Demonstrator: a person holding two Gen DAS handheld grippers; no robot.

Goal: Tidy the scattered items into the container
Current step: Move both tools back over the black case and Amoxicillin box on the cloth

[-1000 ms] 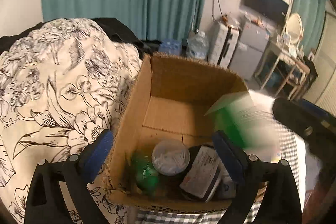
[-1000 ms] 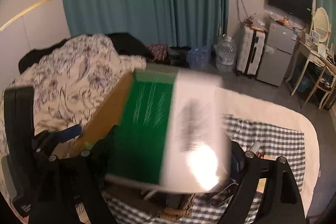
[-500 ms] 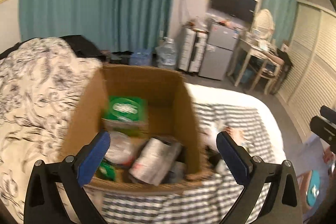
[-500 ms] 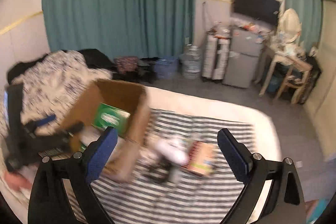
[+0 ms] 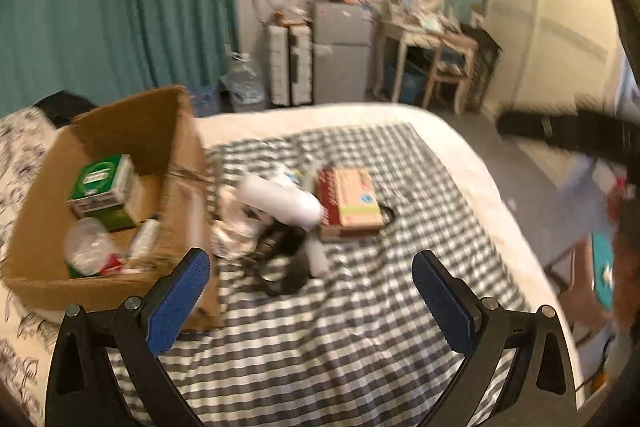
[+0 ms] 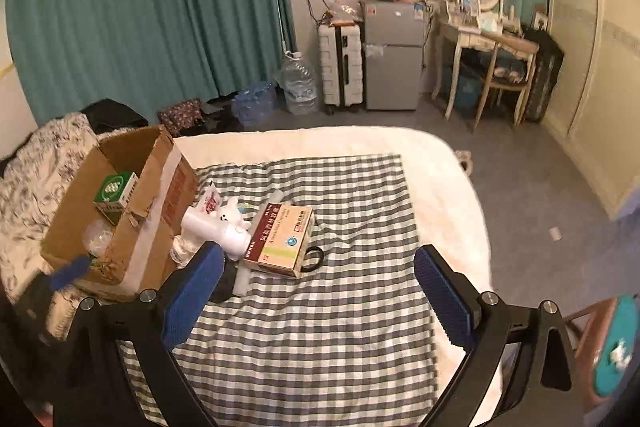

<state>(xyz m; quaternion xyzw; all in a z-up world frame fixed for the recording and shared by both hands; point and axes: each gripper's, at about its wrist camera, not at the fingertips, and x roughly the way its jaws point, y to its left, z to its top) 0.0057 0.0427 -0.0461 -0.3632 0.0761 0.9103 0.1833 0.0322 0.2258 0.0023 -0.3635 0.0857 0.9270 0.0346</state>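
Open cardboard box (image 6: 116, 211) at the left edge of the checked cloth (image 6: 320, 307), on the bed, top flaps up, one side wall torn and taped. Inside, a green-and-white carton (image 6: 114, 193) against the far wall; seen more fully from the left wrist (image 5: 106, 193), which alone also reveals a clear round lid (image 5: 82, 251) and some red-and-white packaging on the box floor. Sharper from the right wrist: printed lettering on the tan-and-maroon medicine box (image 6: 282, 241), lying flat on the cloth just right of the cardboard box, over a black loop (image 6: 314, 259). Beside it a white bottle (image 6: 212, 227) on its side, with a small white plush toy (image 6: 230, 213) touching it; plush too blurred to make out from the left wrist. Dark tangled item (image 5: 280, 259) near the bottle.

Left gripper (image 5: 308, 291) spread wide, nothing between the blue pads, above the cloth. Right gripper (image 6: 316, 287) likewise spread and empty.

Further out: floral duvet (image 6: 36, 171) left of the box, teal curtains, water jug, white suitcase, small fridge, dressing table, wall television.
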